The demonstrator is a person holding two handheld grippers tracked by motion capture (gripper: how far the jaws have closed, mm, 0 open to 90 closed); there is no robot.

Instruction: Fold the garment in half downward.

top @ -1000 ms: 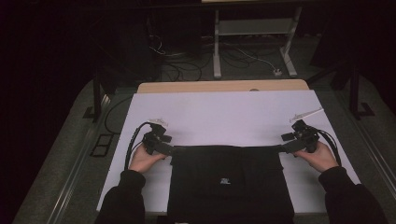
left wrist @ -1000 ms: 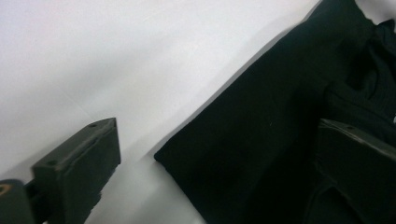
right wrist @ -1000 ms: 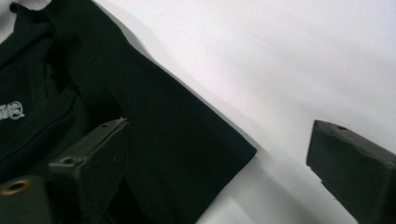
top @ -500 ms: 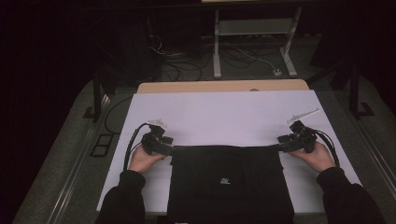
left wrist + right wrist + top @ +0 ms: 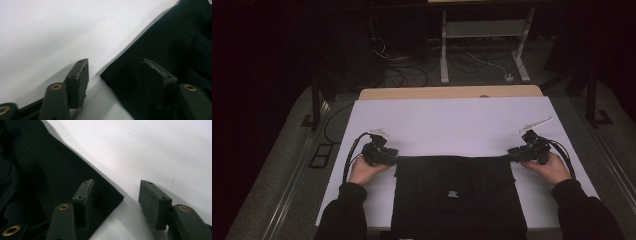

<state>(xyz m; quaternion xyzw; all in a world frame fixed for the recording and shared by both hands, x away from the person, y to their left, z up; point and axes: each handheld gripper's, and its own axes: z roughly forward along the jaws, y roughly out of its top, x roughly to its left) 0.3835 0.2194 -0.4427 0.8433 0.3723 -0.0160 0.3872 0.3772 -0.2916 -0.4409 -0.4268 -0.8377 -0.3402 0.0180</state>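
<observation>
A black folded garment lies flat at the near middle of the white table cover. My left gripper sits at its far left corner, my right gripper at its far right corner, both low on the table. In the left gripper view the left gripper straddles the cloth's corner, one jaw on bare cover, the other over cloth. The right gripper straddles the other corner the same way. Both pairs of jaws have just been closing, with a gap still showing around each corner.
A strip of wooden tabletop shows beyond the white cover. Behind it, on the dark floor, are cables and a metal stand. Each gripper's cable loops out toward the table's side edge.
The right gripper has edged slightly inward toward the garment's corner. The left hand and the garment lie as before.
</observation>
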